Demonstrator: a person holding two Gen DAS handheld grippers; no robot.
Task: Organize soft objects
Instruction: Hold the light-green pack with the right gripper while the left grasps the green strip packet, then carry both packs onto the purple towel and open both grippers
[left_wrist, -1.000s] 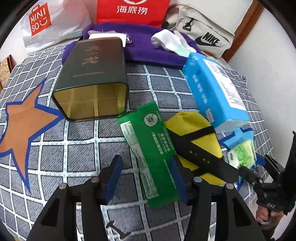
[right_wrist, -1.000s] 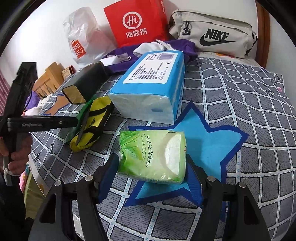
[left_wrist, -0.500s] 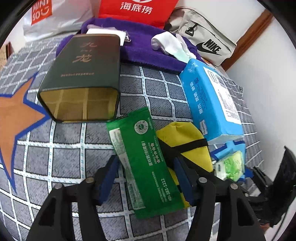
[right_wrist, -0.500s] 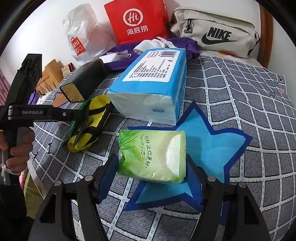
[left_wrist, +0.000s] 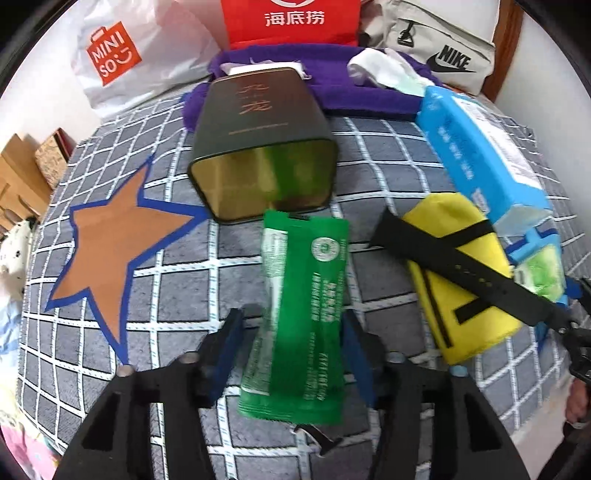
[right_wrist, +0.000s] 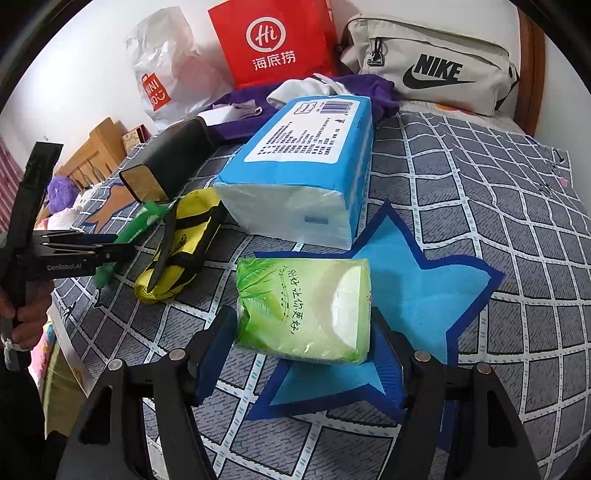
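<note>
Left hand-held gripper (left_wrist: 291, 350) is held low and level over the bed (left_wrist: 388, 147), jaws spread astride the green sachet (left_wrist: 301, 317); contact appears absent, though motion blur limits certainty. Sachet's long axis runs along the fingers, far end pointing at the open tin (left_wrist: 264, 155). Versus 0.5 s earlier, the sachet is separated from the yellow pouch (left_wrist: 465, 273). Right hand-held gripper (right_wrist: 303, 354) is unchanged, open around the green tissue pack (right_wrist: 303, 306) on the blue star.
</note>
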